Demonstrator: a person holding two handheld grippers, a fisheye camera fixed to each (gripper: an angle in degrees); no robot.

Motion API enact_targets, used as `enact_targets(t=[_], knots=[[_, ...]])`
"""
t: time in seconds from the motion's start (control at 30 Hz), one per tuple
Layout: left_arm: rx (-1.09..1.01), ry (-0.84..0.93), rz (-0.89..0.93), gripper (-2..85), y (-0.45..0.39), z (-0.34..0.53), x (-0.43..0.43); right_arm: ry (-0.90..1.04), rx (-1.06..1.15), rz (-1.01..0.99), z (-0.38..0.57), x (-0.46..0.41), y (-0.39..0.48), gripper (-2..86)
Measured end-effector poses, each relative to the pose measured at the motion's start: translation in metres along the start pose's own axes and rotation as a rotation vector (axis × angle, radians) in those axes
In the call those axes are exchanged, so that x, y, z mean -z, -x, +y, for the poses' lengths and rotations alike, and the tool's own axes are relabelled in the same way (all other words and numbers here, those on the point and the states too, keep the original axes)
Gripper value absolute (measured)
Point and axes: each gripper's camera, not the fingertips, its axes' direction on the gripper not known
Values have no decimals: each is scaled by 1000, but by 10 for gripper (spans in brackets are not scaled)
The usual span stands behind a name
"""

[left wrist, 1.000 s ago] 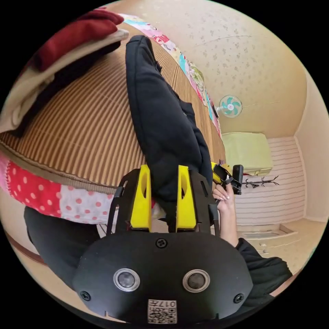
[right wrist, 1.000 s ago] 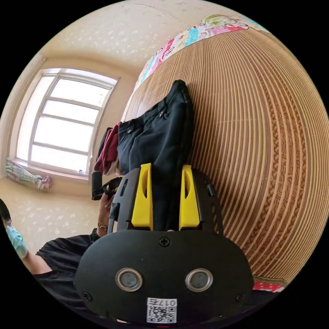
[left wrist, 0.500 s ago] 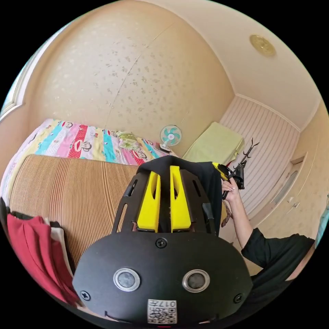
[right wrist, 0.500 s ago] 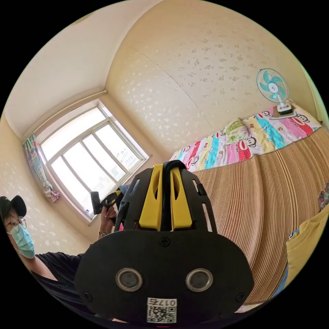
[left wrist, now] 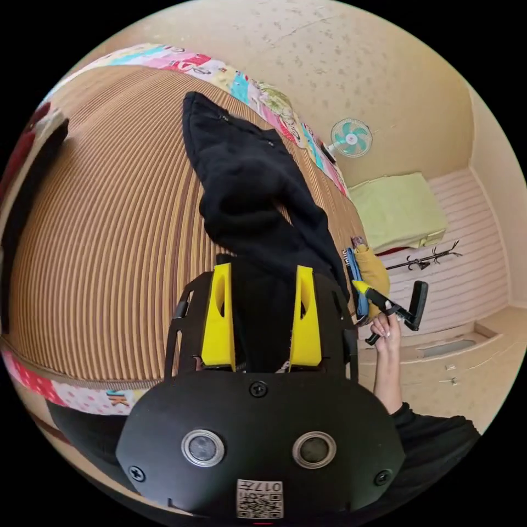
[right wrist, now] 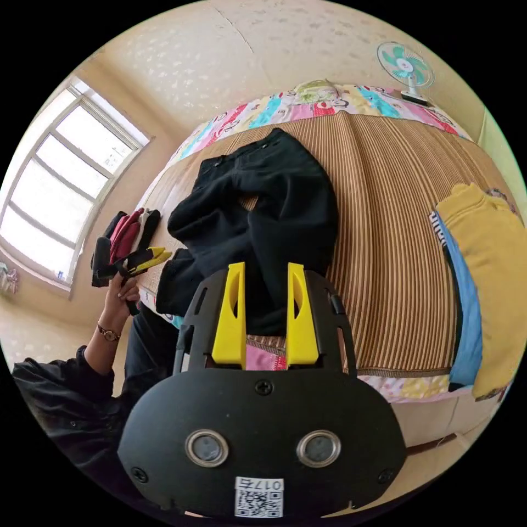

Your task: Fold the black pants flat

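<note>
The black pants (left wrist: 247,181) lie crumpled on the striped mat (left wrist: 110,219), waistband at the far end and legs bunched toward the near bed edge. My left gripper (left wrist: 263,270) is open, its yellow jaws wide apart with black cloth lying between them. In the right gripper view the pants (right wrist: 285,208) form a loose hump. My right gripper (right wrist: 265,266) is open over the leg ends at the mat's (right wrist: 384,192) near edge. The left gripper (right wrist: 156,254) sits in a hand beside the bed, and the right gripper (left wrist: 362,286) is hand-held too.
A yellow garment (right wrist: 488,247) over a blue one (right wrist: 461,307) lies on the mat to the right. Red and dark clothes (right wrist: 126,233) are piled at the left. A fan (right wrist: 406,66) stands beyond the bed. A coat rack (left wrist: 428,258) stands by the wall.
Half a second ago both grippers held the pants lifted, jaws pinched on the cloth. Now the pants are back down in a bunch and both pairs of jaws have spread.
</note>
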Motion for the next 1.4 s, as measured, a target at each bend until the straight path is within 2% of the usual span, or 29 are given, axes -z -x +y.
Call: enact_targets(t=[0.1,0.2,0.27,0.4,0.43,0.5,0.6,0.67,0.7,0.73,0.77,0.8,0.83,0.87,0.97,1.03,1.1,1.17,1.27,1.3,1.4], knots=[[-10,-126,83,163,-19,37,7,-157,-137,-90,46,5,-15,110],[-266,-111,35,156,-86,49,-3,-327,-336,-181,91,9,-25,115],[-495,24,-94,137,-135,56,-40,-346,-378,-201,110,-6,-21,118],[-608,275,-364,120,-149,63,-119,-323,-319,-188,114,-22,-1,124],[-636,275,-468,106,-146,64,-132,-303,-294,-163,111,-23,5,126],[-678,252,-462,74,-146,64,-130,-260,-266,-137,106,-20,9,125],[-516,344,-231,43,-130,40,-105,-204,-220,-116,102,-10,7,113],[-417,394,302,39,-109,30,-64,-183,-226,-125,107,-7,-3,96],[-405,408,451,39,-104,32,-54,-186,-236,-139,109,-6,-7,93],[-392,426,685,39,-96,39,-37,-199,-262,-172,115,-5,-13,93],[-406,453,794,39,-91,51,-22,-216,-295,-199,123,-3,-18,96],[-417,469,804,40,-88,58,-16,-227,-315,-201,127,-3,-20,100],[-438,507,750,42,-83,75,-5,-261,-343,-198,137,0,-22,107],[-446,558,617,45,-77,92,0,-293,-353,-192,145,2,-22,114],[-404,567,294,43,-49,127,8,-326,-360,-192,151,-3,-18,121],[-317,520,270,29,-25,138,15,-346,-357,-207,147,-5,-12,123],[-202,450,332,20,0,142,24,-312,-321,-247,131,-13,-4,121],[-156,343,383,39,13,140,34,-283,-304,-197,110,-29,10,114],[-146,315,236,92,6,129,28,-220,-310,-198,84,-39,13,79],[-146,317,210,101,2,127,25,-194,-306,-219,79,-39,13,71],[-171,301,195,120,-20,117,12,-164,-167,-450,64,-6,13,39]])
